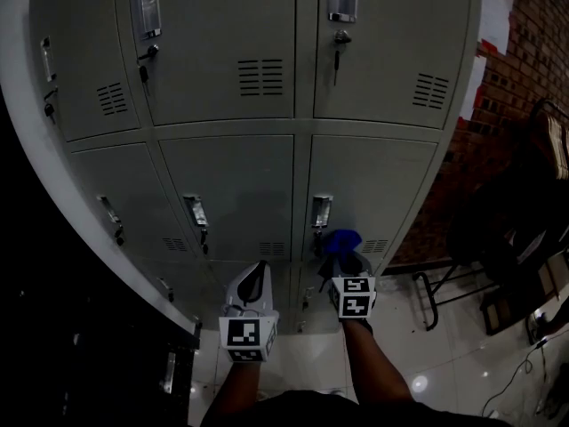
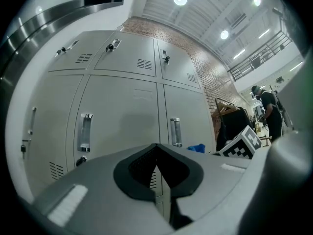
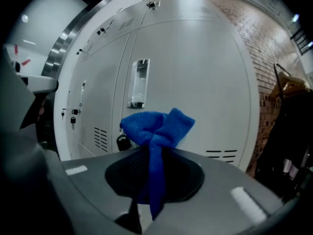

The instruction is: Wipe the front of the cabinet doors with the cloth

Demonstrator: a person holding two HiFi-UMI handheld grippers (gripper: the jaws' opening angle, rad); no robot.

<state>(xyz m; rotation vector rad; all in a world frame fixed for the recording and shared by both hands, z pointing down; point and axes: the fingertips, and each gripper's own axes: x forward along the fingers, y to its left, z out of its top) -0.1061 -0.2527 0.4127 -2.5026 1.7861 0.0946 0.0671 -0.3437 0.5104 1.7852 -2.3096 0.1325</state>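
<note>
Clamping the blue cloth in my right gripper, I had the jaws closed on its middle. The bunched top stuck out past the tips, which I judged would serve as a wiping pad. A loose tail hung down through the jaw opening, out of the way. In the head view the cloth sat low on the lower right door of the cabinet, just below its recessed handle and beside the lock. I could not tell whether the cloth touched the metal or was just off it. The right gripper pointed straight at the door face, probably so the pad would press flat and not drag sideways.

My left gripper was beside it and a little back, in front of the neighbouring lower door. Its jaws were together with nothing between them. I judged it was only parked there, clear of the wiping path.

Upper doors with their own handles were well above, and I saw no wipe marks on them either way. A brick wall ran along the right of the cabinet, so the end door had little side room. A person stood far off in the left gripper view, not involved.
</note>
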